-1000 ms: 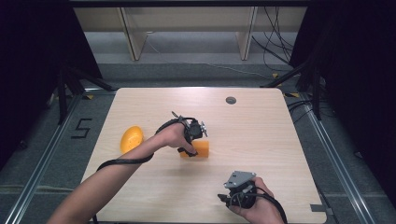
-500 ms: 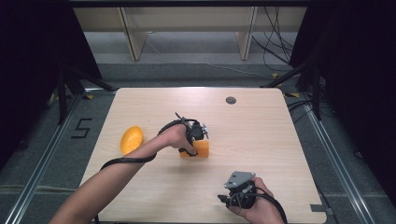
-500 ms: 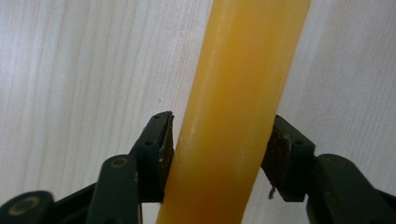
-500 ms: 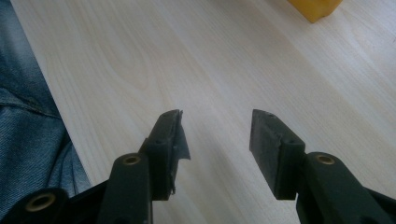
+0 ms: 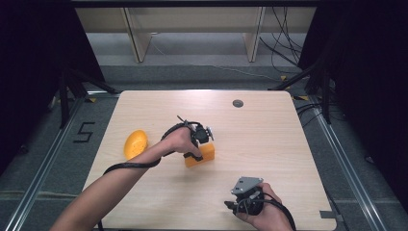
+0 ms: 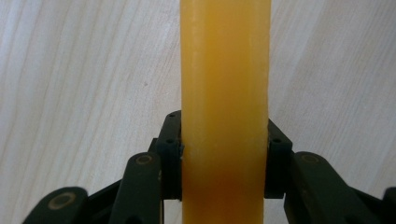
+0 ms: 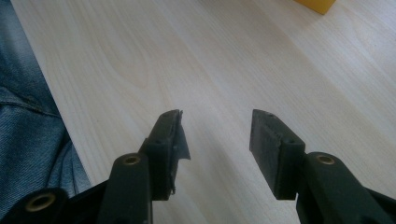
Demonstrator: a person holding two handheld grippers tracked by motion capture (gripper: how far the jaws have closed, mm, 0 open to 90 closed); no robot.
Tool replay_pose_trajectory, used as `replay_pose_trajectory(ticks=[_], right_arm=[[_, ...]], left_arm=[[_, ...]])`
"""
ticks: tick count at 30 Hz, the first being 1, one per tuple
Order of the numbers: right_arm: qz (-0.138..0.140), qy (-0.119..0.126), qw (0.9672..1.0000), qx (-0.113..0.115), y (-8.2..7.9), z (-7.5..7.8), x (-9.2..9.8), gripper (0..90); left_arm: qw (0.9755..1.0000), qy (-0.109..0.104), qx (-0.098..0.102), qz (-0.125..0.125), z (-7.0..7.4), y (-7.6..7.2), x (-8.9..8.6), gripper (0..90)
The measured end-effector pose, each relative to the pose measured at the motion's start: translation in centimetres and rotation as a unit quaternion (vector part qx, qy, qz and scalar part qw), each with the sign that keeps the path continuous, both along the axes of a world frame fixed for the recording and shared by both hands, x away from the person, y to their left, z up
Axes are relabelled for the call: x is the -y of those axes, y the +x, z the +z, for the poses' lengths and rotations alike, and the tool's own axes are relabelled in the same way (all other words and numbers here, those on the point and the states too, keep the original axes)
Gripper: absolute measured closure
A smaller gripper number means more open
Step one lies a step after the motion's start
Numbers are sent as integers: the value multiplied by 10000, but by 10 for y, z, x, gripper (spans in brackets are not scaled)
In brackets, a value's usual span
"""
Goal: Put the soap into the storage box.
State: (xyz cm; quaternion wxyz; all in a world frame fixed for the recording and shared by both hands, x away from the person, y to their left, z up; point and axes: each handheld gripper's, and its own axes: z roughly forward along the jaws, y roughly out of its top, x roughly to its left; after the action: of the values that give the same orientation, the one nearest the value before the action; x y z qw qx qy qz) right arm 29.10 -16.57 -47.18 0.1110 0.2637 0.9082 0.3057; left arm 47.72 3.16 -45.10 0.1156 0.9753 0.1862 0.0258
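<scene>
An orange block lies on the wooden table near its middle. My left gripper points down onto it, and its jaws have just been closing. In the left gripper view both pads press the block's long sides, so my left gripper is shut on it. Near the front edge, my right gripper points left, held low over the table. In its own view my right gripper is open over bare wood, and a corner of the block shows far ahead.
A yellow-orange oval thing lies at the table's left side, beside my left forearm. A small dark round disc sits near the far edge. Blue denim shows along the table's near edge.
My left gripper's jaws have closed onto the orange block. Both hands have stayed where they were.
</scene>
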Motion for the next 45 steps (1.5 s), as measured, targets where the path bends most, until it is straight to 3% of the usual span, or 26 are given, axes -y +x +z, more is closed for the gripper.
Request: replay_pose_trajectory(ticks=[10,17,18,20,21,22,25,29,32,33,37,38,39,40,41,44,45], right_arm=[[-18,-8,10000,-19,0,-1,0,537],[-100,-56,9999,1,0,0,0,533],[-100,-56,9999,1,0,0,0,533],[-85,-34,10000,-35,-1,0,0,532],[-45,-20,10000,-16,0,0,0,532],[32,-30,10000,-42,0,1,1,533],[-169,36,9998,33,-2,4,0,534],[-99,32,9999,137,0,4,2,533],[-119,12,9999,78,-1,6,3,533],[-281,95,9996,7,-3,5,2,533],[-281,82,9996,23,-3,5,2,532],[-281,82,9996,23,-3,5,2,532],[-309,95,9995,-29,-4,5,1,531],[-125,14,9999,53,-1,6,2,531],[-125,14,9999,53,-1,6,2,531],[-120,15,9999,56,-1,6,2,531],[-120,15,9999,56,-1,6,2,531]], left_arm=[[9975,-24,-218,671,1,-7,-5,605],[9918,-212,-370,1202,11,-12,-16,605],[9914,-163,-430,1224,12,-12,-18,605],[9886,-160,-539,1396,13,-14,-21,605],[9846,-168,-669,1609,13,-16,-22,605],[9846,-107,-670,1610,14,-16,-24,605],[9816,-110,-658,1788,17,-17,-30,605],[9750,-185,-679,2106,20,-19,-38,605],[9736,-119,-736,2158,22,-20,-46,606],[9731,-77,-758,2175,23,-21,-48,606],[9697,-80,-685,2344,24,-22,-56,605],[9676,-103,-674,2433,24,-22,-58,605],[9669,-45,-705,2451,26,-22,-60,605],[9654,-40,-705,2511,27,-21,-61,605],[9639,-73,-687,2573,28,-22,-62,605],[9615,-65,-632,2672,30,-22,-65,605],[9594,-86,-614,2752,30,-22,-66,605]])
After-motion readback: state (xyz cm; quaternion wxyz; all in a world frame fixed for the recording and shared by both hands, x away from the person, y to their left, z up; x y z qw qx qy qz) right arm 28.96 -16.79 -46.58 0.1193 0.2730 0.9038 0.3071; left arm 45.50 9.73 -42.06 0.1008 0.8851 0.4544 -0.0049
